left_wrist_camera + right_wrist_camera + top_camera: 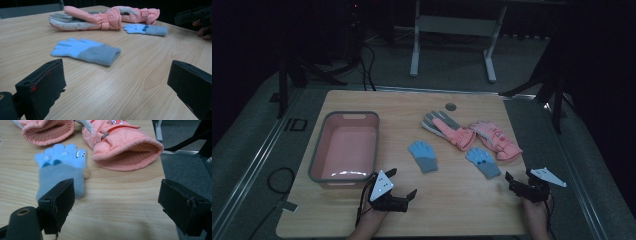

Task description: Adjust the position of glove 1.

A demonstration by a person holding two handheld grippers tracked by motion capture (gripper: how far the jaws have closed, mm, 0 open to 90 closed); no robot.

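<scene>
A: Where do the grippers stand?

B: Both hover low at the near edge of the table (362,102), ahead of the person's hands. The left gripper (402,185) has its jaws spread wide with nothing between them, and so does the right gripper (518,181).

A: Why spread like that?

B: Probably so each is ready to close on a glove. The left gripper view looks straight at the left blue glove (86,51), which lies flat with its grey cuff toward the gripper, an easy edge to pinch.

A: And the other side?

B: The right blue glove (61,168) lies just beyond the right gripper's jaws, cuff nearest, close to the open cuffs of the two pink gloves (122,145).

A: Are the pairs together?

B: The pink ones lie side by side, one crossing the other at the far side. The blue ones lie apart, each nearer one hand.

A: What is the bin for?

B: The pink bin (344,145) sits empty at the left, near the left gripper, likely where the gloves are meant to go.
</scene>
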